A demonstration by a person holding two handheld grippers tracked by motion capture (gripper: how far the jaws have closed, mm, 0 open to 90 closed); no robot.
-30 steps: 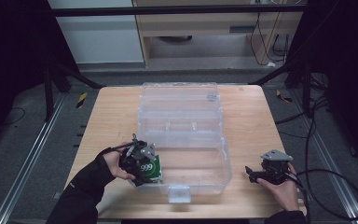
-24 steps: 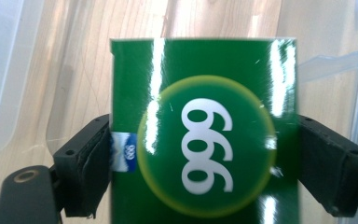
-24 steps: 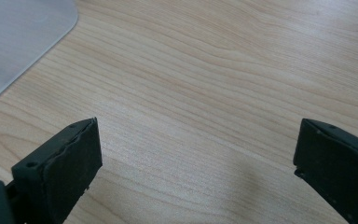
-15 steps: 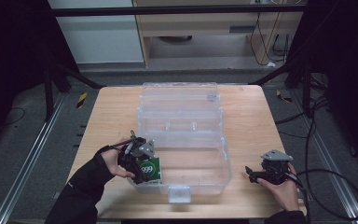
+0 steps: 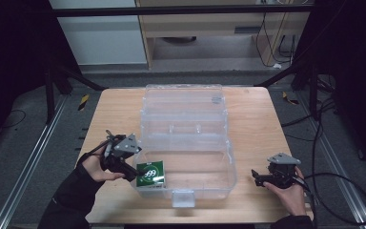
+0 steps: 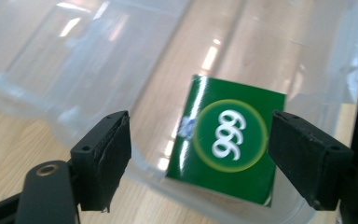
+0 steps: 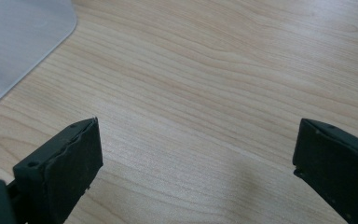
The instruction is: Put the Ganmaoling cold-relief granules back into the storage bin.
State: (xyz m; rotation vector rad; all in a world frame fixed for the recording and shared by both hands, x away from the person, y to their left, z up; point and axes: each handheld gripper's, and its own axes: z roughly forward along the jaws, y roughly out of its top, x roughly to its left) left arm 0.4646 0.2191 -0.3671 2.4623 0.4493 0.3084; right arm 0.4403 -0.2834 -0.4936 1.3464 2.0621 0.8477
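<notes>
A green pack marked "999" stands in the front left corner of a clear plastic bin. Its lid lies flipped back behind it. My left gripper hovers just left of that corner, aimed at the pack. Its jaws have just been closing, but they stand apart and do not press on the pack, which shows in the gap between them, farther off behind the bin's wall. My right gripper rests open over bare wood right of the bin.
The bin fills the middle of the wooden table, and a latch tab sticks out at its front. A corner of the bin shows at the upper left of the right gripper view. Cables trail off the table's right side.
My left gripper has drawn back to the left and risen a little, away from the green pack, which stays in the bin's corner. The right gripper has not moved.
</notes>
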